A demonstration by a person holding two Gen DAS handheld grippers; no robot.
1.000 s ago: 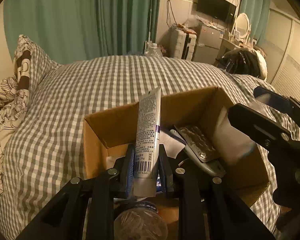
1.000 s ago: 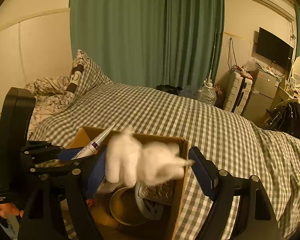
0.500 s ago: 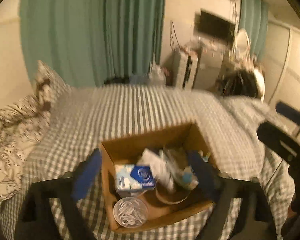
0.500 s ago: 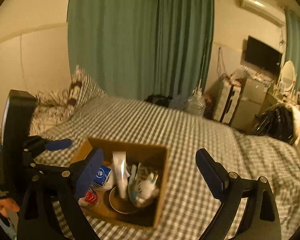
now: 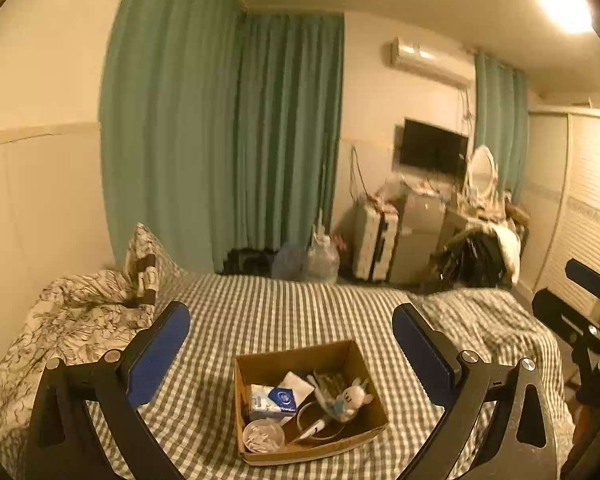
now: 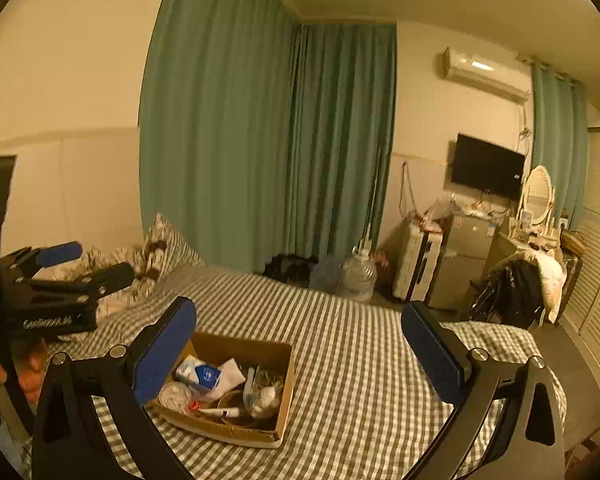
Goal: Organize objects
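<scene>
An open cardboard box [image 5: 268, 360] sits on the checked bed; it also shows in the right wrist view [image 6: 240, 346]. Inside lie a blue-and-white tissue pack [image 5: 274, 399], a white plush toy [image 5: 350, 398], a white tube [image 5: 314, 428], a round clear tub [image 5: 262, 436] and a metal bowl. My left gripper [image 5: 290, 354] is open and empty, high above and behind the box. My right gripper [image 6: 300, 350] is open and empty, also raised above the box. The left gripper also shows at the left of the right wrist view [image 6: 60, 266].
The grey checked bedspread [image 5: 284, 312] stretches around the box. Pillows and a patterned duvet [image 5: 80, 304] lie at the left. Green curtains, water jugs [image 6: 358, 274], a suitcase, a TV and a cluttered chair stand beyond the bed.
Both grippers let go of their items into the box, the tube from the left and the plush toy from the right, then opened wide and pulled up and back from the box.
</scene>
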